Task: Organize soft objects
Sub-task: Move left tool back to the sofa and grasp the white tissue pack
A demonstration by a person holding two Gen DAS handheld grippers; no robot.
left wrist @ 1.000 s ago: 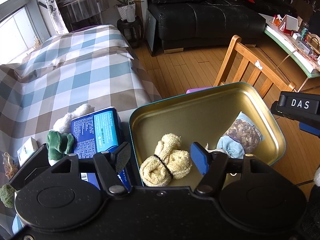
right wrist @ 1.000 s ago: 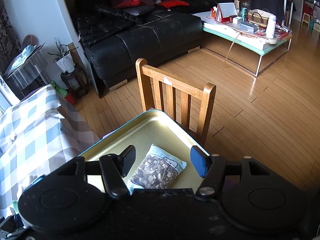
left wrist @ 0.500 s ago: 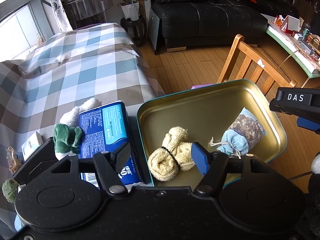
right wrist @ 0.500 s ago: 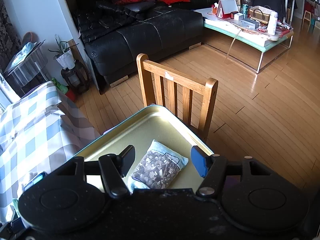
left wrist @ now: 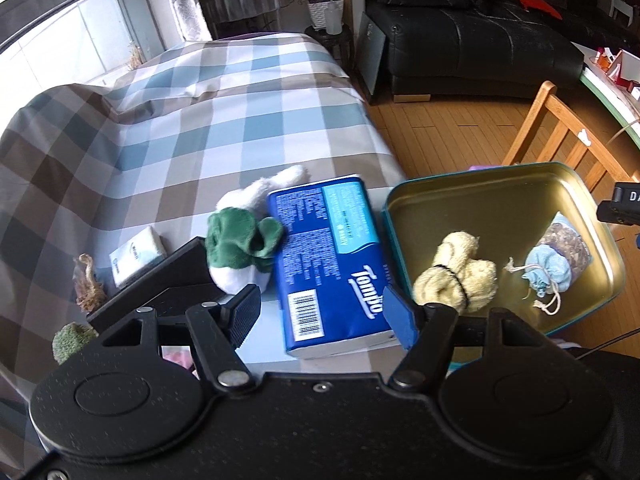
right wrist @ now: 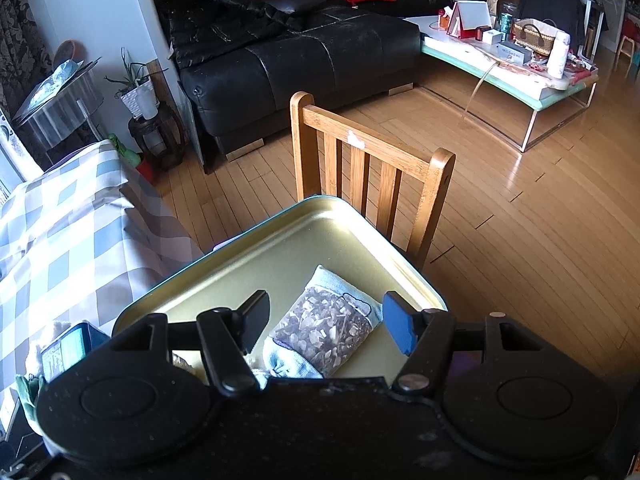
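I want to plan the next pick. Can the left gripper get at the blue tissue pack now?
Probably yes: the left gripper is open, and the blue tissue pack lies uncovered just ahead; only the green and white plush leans against its side.

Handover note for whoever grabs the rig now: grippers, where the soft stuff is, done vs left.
Left gripper: open, empty, above the blue tissue pack on the checked cloth.
Right gripper: open, empty, over the sachet in the gold tin.
Done, in the tin: yellow towel roll, blue drawstring pouch, sachet.
Left, on the cloth: tissue pack, green-and-white plush, small tissue packet, small green fuzzy piece.
Judgement: tissue pack is probably next.
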